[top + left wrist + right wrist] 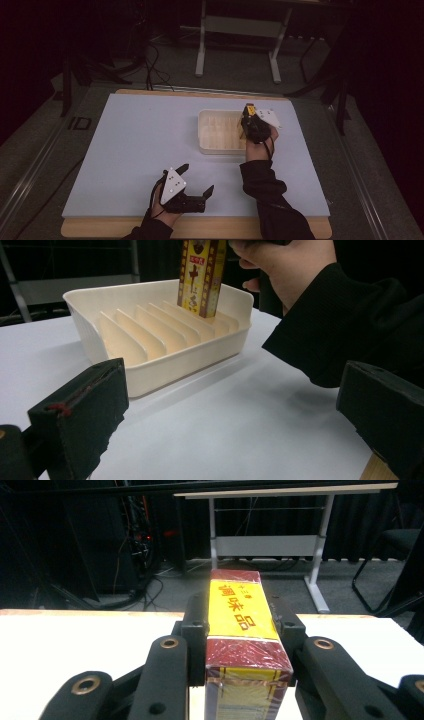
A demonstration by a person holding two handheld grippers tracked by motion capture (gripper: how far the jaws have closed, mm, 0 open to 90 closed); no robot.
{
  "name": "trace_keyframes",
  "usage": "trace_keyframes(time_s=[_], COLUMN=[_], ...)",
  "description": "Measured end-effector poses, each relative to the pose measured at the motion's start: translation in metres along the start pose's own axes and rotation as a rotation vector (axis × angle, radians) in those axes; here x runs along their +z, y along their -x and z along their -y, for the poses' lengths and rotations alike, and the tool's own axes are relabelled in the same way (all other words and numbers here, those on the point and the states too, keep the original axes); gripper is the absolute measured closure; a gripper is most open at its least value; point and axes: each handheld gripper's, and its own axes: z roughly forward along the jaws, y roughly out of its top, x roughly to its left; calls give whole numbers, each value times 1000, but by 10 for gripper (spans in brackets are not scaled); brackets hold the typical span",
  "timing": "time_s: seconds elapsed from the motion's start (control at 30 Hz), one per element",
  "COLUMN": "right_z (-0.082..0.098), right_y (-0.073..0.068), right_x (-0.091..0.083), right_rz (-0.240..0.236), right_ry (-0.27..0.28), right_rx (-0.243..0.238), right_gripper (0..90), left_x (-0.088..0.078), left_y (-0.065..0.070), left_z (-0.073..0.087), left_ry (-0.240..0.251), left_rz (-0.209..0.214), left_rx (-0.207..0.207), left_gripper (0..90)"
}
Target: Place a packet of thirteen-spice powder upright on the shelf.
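A tall yellow and dark-red box (pixel 249 108) with printed characters is upright over the right end of a cream slotted tray (pixel 202 135). My right gripper (pixel 246 121) is shut on it. In the left gripper view the box (pixel 200 275) has its lower end in one of the far slots of the tray (pixel 175 365); a hand and a black sleeve are beside it. In the right gripper view the box (pixel 242 630) is clamped between both black jaws of that gripper (pixel 240 615). My left gripper (pixel 197 177) rests near the front edge, open, with nothing between its jaws (pixel 232 415).
A pale blue mat (pixel 140 150) covers the wooden table (pixel 200 227). Behind the table stand a white desk frame (pixel 237 30) and floor cables (pixel 152 65). The tray's other slots hold nothing.
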Motion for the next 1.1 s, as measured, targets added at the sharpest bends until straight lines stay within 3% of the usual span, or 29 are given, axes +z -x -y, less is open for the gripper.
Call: trace_keyframes(time_s=[0.23, 0.73, 1.1], right_z=[6, 25, 42], right_y=[2, -8, -8], right_x=[2, 13, 17], right_rz=[9, 15, 23], right_ry=[-17, -26, -77], right_rx=[5, -37, -3], right_gripper=[677, 667, 658], left_x=[0, 1, 2], left_y=[1, 0, 0], left_z=[0, 1, 1], left_ry=[-3, -8, -13], left_rz=[5, 3, 10], left_rx=[-2, -6, -8], left_gripper=[13, 13, 13])
